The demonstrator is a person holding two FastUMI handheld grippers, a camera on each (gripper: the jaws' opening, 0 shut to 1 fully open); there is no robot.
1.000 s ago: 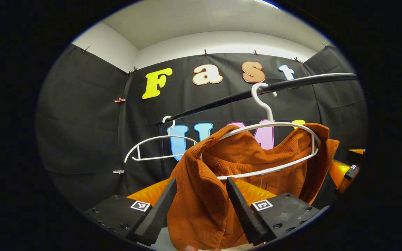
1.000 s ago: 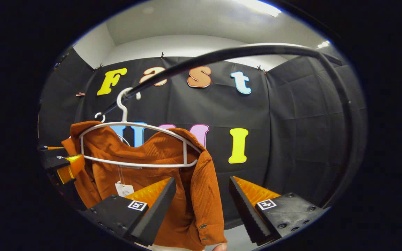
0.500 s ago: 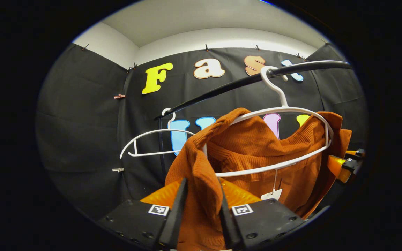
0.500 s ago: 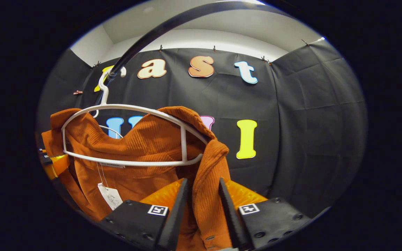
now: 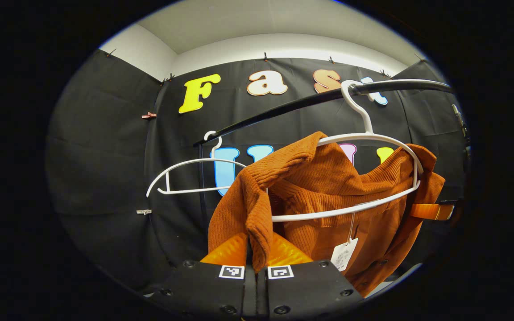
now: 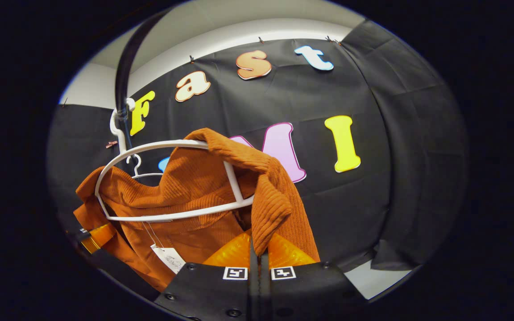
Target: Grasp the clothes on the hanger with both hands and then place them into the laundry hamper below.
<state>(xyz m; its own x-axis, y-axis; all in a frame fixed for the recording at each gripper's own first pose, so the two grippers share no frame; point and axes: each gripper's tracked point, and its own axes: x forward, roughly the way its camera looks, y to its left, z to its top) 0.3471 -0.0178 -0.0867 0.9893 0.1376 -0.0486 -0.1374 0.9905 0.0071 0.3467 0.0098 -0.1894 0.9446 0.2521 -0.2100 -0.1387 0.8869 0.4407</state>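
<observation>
An orange ribbed garment hangs on a white hanger hooked over a black rail. In the left gripper view my left gripper is shut on the garment's near shoulder fold, which is pulled off the hanger's end. In the right gripper view my right gripper is shut on the opposite shoulder fold, just past the hanger's end. A white tag dangles from the collar. The other gripper's orange finger shows at the garment's far side.
A second, bare white hanger hangs farther along the rail. The black cloth wall stands close behind. A pale strip of floor shows at the lower right of the right gripper view.
Both grippers went from open around the garment's shoulders to fully shut on the fabric. The shoulder folds are now drawn off the hanger's ends, and the right gripper view has tilted.
</observation>
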